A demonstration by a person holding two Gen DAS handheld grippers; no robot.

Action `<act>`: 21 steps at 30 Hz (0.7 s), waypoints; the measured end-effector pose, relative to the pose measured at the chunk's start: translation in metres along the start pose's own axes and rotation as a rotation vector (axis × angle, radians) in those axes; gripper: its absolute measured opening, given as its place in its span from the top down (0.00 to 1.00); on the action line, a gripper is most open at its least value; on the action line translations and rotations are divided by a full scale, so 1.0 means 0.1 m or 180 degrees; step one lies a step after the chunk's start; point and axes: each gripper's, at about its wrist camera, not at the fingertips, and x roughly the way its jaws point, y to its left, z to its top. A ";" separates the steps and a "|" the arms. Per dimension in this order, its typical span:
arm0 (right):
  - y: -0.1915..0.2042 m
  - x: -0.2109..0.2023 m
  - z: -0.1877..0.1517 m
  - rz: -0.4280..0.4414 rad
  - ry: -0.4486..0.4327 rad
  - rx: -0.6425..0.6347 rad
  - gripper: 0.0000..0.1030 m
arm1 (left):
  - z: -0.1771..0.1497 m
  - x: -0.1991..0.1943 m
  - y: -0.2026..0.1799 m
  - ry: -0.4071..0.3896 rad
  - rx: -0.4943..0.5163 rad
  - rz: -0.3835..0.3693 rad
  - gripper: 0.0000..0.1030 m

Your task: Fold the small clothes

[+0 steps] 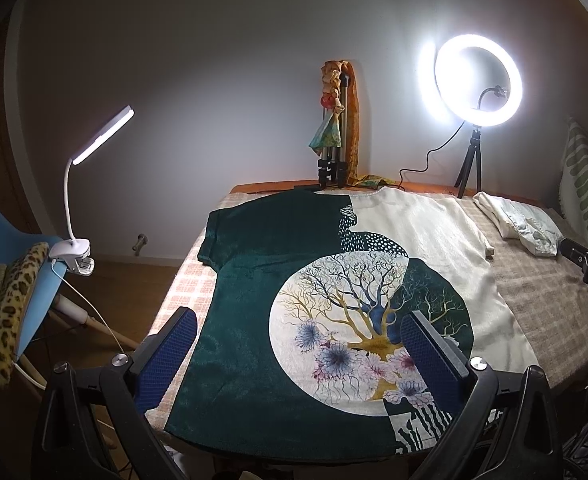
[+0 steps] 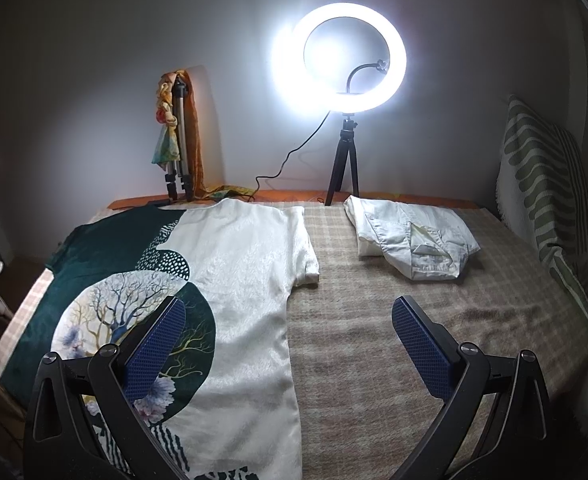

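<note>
We see a lamp (image 1: 94, 140) clipped far left. Left gripper (image 1: 297, 344) spread wide, holding nothing, over the shirt (image 1: 254, 280) lying flat on the counter (image 2: 373, 320). Right gripper (image 2: 290, 344) also wide, empty, at the shirt's right edge. Folded cloth (image 2: 409, 240) back right, under the ring light (image 2: 353, 56).

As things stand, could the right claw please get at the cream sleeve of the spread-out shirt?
Probably yes: the right claw is open and empty, and the cream sleeve lies flat on the blanket with nothing between them.
</note>
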 end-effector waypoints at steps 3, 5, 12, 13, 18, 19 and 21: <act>0.00 0.00 0.00 0.0002 0.0000 0.0001 0.00 | 0.00 0.00 0.00 -0.0004 -0.0002 0.0002 0.00; 0.00 0.00 0.00 0.0003 -0.0002 0.0004 0.00 | 0.00 0.00 0.00 -0.0003 -0.0006 0.0000 0.00; -0.01 -0.01 0.02 0.0002 -0.0004 0.0015 0.00 | -0.01 0.00 0.00 -0.0003 -0.0001 -0.0002 0.00; 0.00 0.00 0.02 0.0003 -0.0003 0.0016 0.00 | -0.01 0.00 0.00 -0.0007 -0.0002 0.0001 0.00; -0.01 -0.01 0.01 0.0004 -0.0007 0.0017 0.00 | -0.01 0.00 0.01 -0.0006 -0.0004 0.0002 0.00; -0.01 0.00 0.02 0.0005 -0.0007 0.0018 0.00 | -0.01 0.00 0.01 -0.0007 -0.0003 0.0004 0.00; -0.01 0.00 0.02 0.0004 -0.0007 0.0019 0.00 | -0.02 0.00 0.01 -0.0007 -0.0007 0.0008 0.00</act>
